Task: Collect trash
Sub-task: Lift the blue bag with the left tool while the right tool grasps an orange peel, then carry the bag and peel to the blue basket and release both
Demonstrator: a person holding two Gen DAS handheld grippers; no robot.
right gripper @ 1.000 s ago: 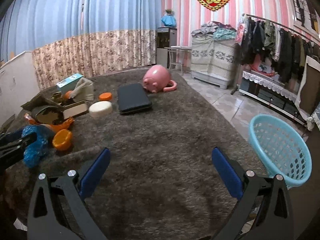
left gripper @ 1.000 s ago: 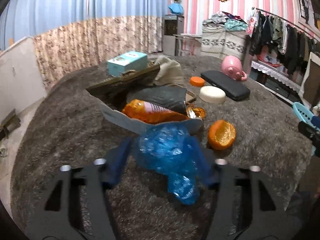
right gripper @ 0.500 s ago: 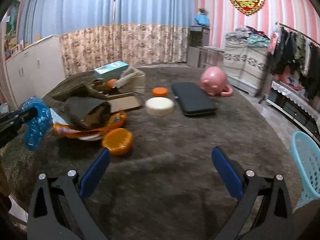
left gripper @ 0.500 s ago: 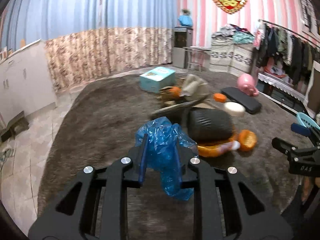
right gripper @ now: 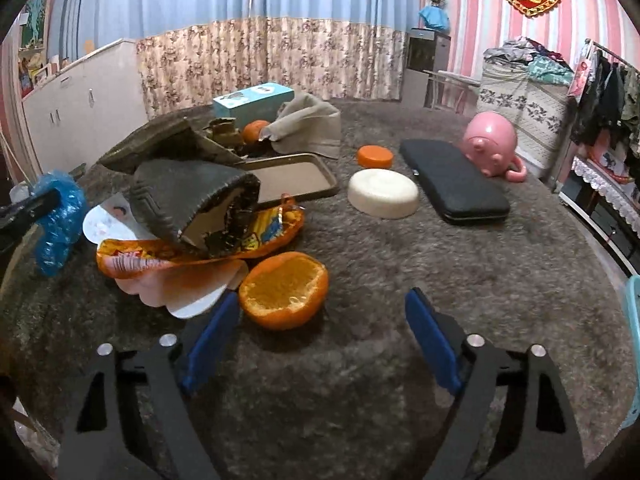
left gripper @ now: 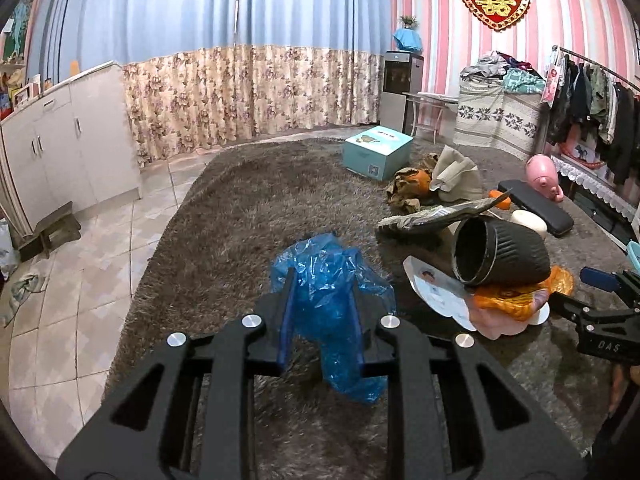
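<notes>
The left tongs [left gripper: 322, 320] are clamped on a crumpled blue plastic bag [left gripper: 332, 300], which sits in the lower middle of the left wrist view, held between the two blue pads above the shaggy grey-brown surface [left gripper: 240, 220]; the same bag appears at the left edge of the right wrist view. So one piece of trash is already in hand, and the step now seems to be the picking of a second piece. The right tongs [right gripper: 318, 330] stand wide apart and hold nothing, low in the frame, with the hollow orange peel half [right gripper: 284, 290] lying just in front of them, near the left pad. Beside the peel, to the upper left, lie an orange snack wrapper [right gripper: 160, 258], a white paper sheet [right gripper: 188, 292] and a torn black ribbed paper cup [right gripper: 192, 204]. I judge that the next move calls for bringing the right tongs a little forward and to the left, so that the peel comes between the pads, and then closing gently, because the peel is soft and can be crushed. A light blue plastic basket [right gripper: 634, 320] shows only partly at the right edge; it may be the place for the trash.
</notes>
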